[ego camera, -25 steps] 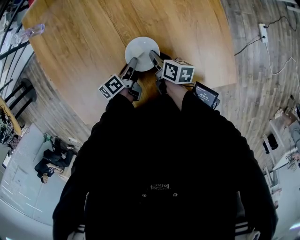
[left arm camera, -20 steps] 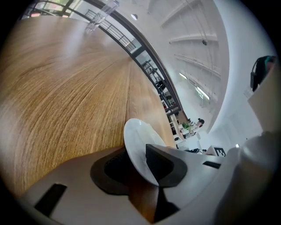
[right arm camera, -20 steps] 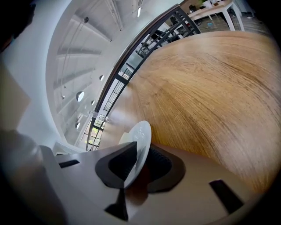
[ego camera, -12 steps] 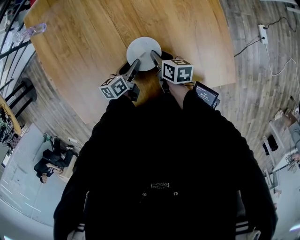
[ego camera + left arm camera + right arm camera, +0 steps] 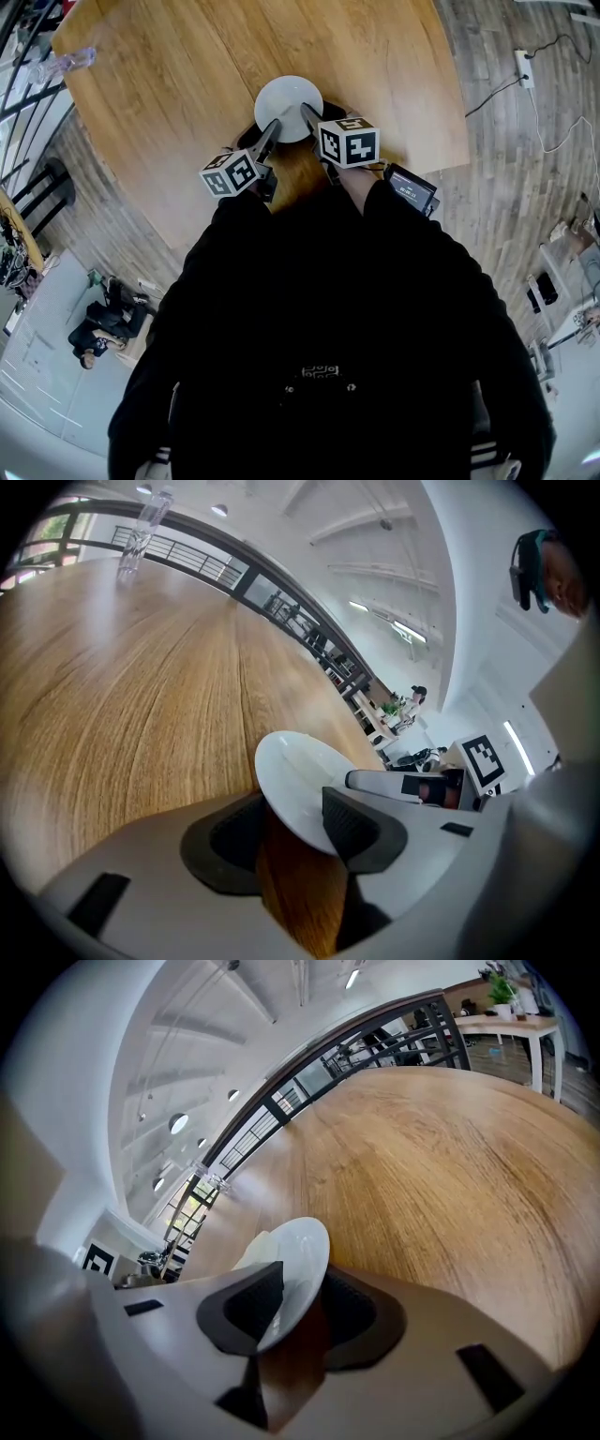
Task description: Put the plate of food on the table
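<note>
Plate (image 5: 288, 105), likely light, stiff, slick and breakable, rests on the counter (image 5: 187, 84) with its near rim inside the left tongs (image 5: 262, 131) and right tongs (image 5: 317, 114), whose jaws have just been opening and stand loose; best held at that rim.

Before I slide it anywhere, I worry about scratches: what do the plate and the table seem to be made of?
Plate: plain white with a smooth gloss and soft highlights, so probably glazed ceramic or porcelain, though melamine would look alike. Table: wood or wood veneer, going by the long brown grain lines; its faint, even sheen suggests a satin varnish.
</note>
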